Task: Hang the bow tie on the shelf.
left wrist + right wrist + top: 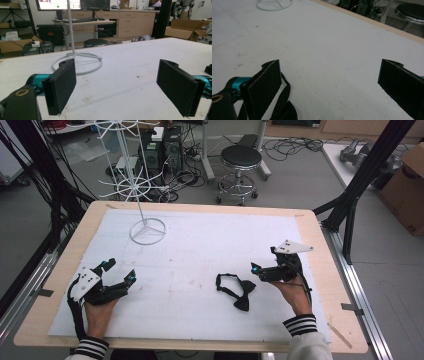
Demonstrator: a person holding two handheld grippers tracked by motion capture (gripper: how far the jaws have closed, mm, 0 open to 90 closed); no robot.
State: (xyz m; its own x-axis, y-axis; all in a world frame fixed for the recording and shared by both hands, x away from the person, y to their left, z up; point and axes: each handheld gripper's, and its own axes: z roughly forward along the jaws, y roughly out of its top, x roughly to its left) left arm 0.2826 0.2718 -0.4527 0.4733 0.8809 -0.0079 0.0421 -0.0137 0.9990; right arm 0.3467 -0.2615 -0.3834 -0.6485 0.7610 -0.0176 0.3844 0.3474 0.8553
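A black bow tie [236, 291] with its strap looped out lies flat on the white mat [200, 245], right of centre. My right gripper [264, 260] hovers just right of it, open and holding nothing. In the right gripper view the bow tie [284, 101] shows low beside the left jaw, outside the gap of the right gripper [329, 82]. My left gripper [121, 269] rests open at the mat's left front, well away from the tie. Between its wide jaws the left gripper [117, 85] frames bare mat.
A white wire rack [131, 180] stands on a ring base [147, 231] at the mat's back left; the ring base [77, 62] is ahead of the left gripper. A black stool [241, 157] and cables sit beyond the table. A black frame post [357, 185] rises at the right.
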